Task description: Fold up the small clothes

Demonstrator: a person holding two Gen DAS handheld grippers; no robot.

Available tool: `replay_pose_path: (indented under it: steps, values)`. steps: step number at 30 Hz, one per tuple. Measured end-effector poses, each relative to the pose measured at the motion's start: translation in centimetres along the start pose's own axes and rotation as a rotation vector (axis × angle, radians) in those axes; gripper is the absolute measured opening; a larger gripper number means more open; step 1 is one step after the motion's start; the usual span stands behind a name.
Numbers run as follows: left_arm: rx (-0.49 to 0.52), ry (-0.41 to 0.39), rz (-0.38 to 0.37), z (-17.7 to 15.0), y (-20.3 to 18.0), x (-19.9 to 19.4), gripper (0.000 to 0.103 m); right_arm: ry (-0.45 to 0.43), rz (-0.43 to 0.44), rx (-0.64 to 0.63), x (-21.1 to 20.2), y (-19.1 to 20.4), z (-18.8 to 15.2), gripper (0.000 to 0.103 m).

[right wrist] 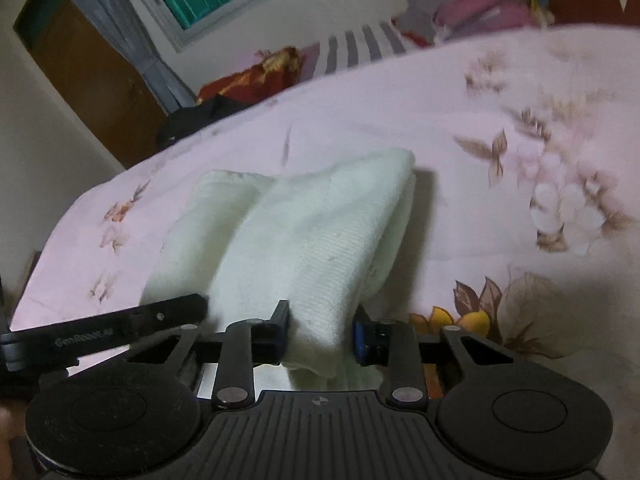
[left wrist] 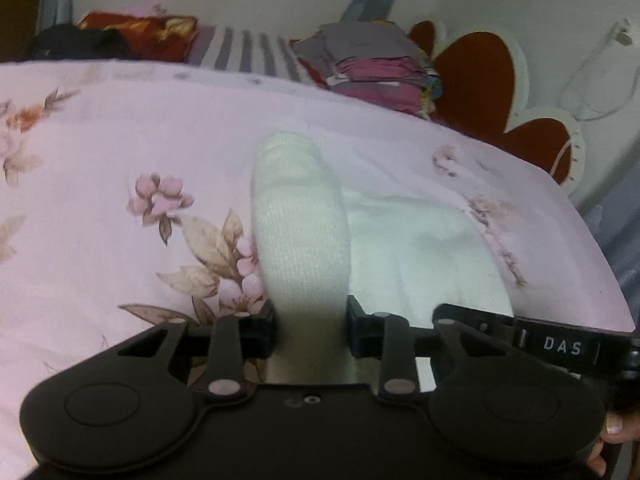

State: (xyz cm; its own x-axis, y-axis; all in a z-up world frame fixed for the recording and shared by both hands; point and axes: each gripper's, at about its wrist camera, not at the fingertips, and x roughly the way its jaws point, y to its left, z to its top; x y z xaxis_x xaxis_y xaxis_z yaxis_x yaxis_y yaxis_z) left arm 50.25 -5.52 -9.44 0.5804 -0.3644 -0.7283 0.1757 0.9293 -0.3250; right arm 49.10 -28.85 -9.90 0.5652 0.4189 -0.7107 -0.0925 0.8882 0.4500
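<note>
A small white knitted garment (left wrist: 300,220) lies on the pink floral bedsheet (left wrist: 100,200), with its near edge raised off the sheet. My left gripper (left wrist: 310,322) is shut on that edge, and the fabric bunches between its two black pads. In the right wrist view the same garment (right wrist: 320,220) forms a raised fold, and my right gripper (right wrist: 322,334) is shut on its near end. The two grippers hold the edge side by side. One finger of the right gripper (left wrist: 500,330) shows at the left view's right edge. One finger of the left gripper (right wrist: 120,326) shows at the right view's left edge.
A stack of folded purple and grey clothes (left wrist: 376,68) sits at the back of the bed beside a red heart-shaped cushion (left wrist: 476,80). A red and gold bundle (left wrist: 140,34) and a dark item (left wrist: 76,46) lie at the far left. The bed's edge (left wrist: 592,240) curves down on the right.
</note>
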Motion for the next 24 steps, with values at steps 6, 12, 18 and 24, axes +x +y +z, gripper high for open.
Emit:
replay_pose_path:
  steps: [6,12,18,24]
  values:
    - [0.055,-0.041,-0.011,0.3,2.0,-4.4,0.031,-0.042,0.018,0.021,-2.3,2.8,-1.0,0.030]
    - [0.036,-0.059,0.024,0.1,8.6,-9.3,0.031,-0.044,0.066,-0.007,-1.6,9.6,-2.0,0.030]
    - [0.003,-0.065,0.082,-0.1,15.5,-13.7,0.031,-0.009,0.120,-0.044,1.6,17.4,-3.5,0.030]
    - [-0.042,-0.035,0.094,0.0,21.3,-14.6,0.031,0.021,0.155,-0.067,5.6,22.9,-4.7,0.030]
